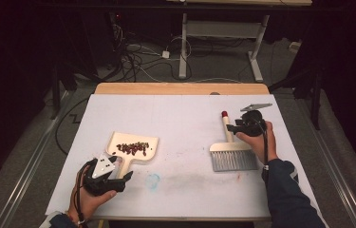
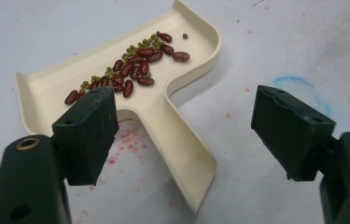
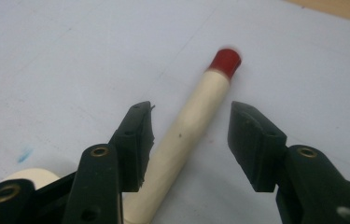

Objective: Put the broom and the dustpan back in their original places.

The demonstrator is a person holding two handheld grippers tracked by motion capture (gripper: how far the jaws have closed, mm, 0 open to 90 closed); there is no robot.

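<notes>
A cream dustpan (image 1: 118,140) lies left of centre on the white-covered table (image 1: 180,109), with red beans and small green ones (image 1: 132,148) in its tray. My left gripper (image 1: 118,173) is at the pan's handle end, and its jaws stand wide open on either side of the handle (image 2: 182,144) without touching it. The beans (image 2: 130,70) lie just beyond its fingertips. A hand brush (image 1: 232,156) with grey bristles lies to the right. My right gripper (image 1: 235,127) is open over the brush's cream, red-capped handle (image 3: 196,112), which lies between the spread jaws.
A blue smudge (image 1: 153,180) and faint red specks mark the sheet near the front edge. The wooden tabletop's back edge (image 1: 180,88) shows beyond the sheet. Cables and desk legs (image 1: 183,47) stand on the floor behind the table.
</notes>
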